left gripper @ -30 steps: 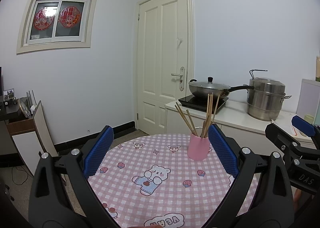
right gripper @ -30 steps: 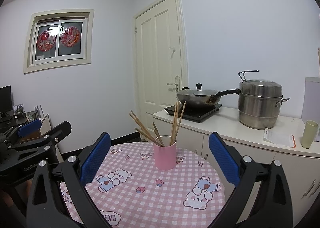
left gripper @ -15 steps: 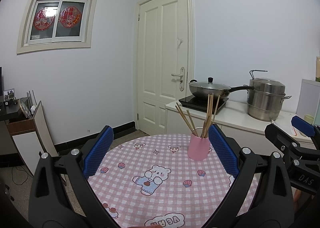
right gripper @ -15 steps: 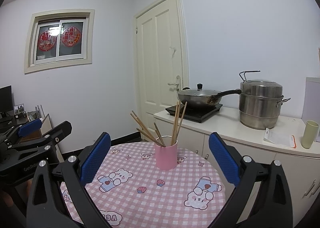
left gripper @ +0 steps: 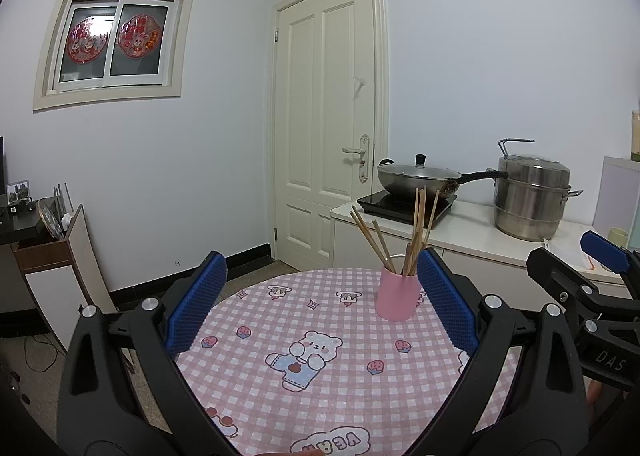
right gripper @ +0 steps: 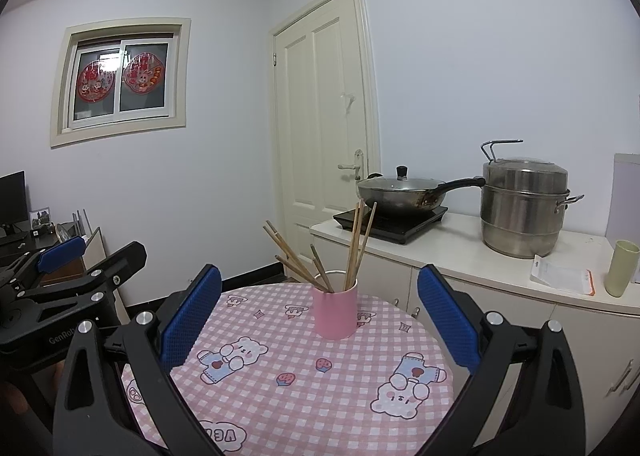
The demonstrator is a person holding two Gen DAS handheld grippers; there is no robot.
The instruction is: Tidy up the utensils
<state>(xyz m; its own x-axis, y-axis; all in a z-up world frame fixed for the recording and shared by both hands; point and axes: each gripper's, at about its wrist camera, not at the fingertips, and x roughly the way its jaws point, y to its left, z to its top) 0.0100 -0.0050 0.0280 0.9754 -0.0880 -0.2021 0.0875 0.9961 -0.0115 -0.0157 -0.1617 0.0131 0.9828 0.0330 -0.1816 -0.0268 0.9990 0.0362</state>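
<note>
A pink cup (left gripper: pixel 397 298) (right gripper: pixel 334 311) stands upright toward the far side of a round table with a pink checked cloth (left gripper: pixel 320 396) (right gripper: pixel 304 396). Several wooden chopsticks (left gripper: pixel 416 228) (right gripper: pixel 354 244) stick out of the cup, fanned left and right. My left gripper (left gripper: pixel 320 306) hovers open over the near part of the table, nothing between its blue pads. My right gripper (right gripper: pixel 318 314) is open too and empty, the cup seen between its fingers but farther off. Each gripper shows at the edge of the other's view.
A white counter (left gripper: pixel 480 240) (right gripper: pixel 460 256) behind the table carries a black hob with a lidded wok (right gripper: pixel 400 192), a steel steamer pot (right gripper: pixel 524 208), a packet and a green cup (right gripper: pixel 620 274). A closed door (left gripper: pixel 328 116) is behind; a dark desk (left gripper: pixel 24 224) at left.
Almost nothing has moved. The right wrist view has drifted very slightly; both grippers stay open and the cup with chopsticks stands where it was.
</note>
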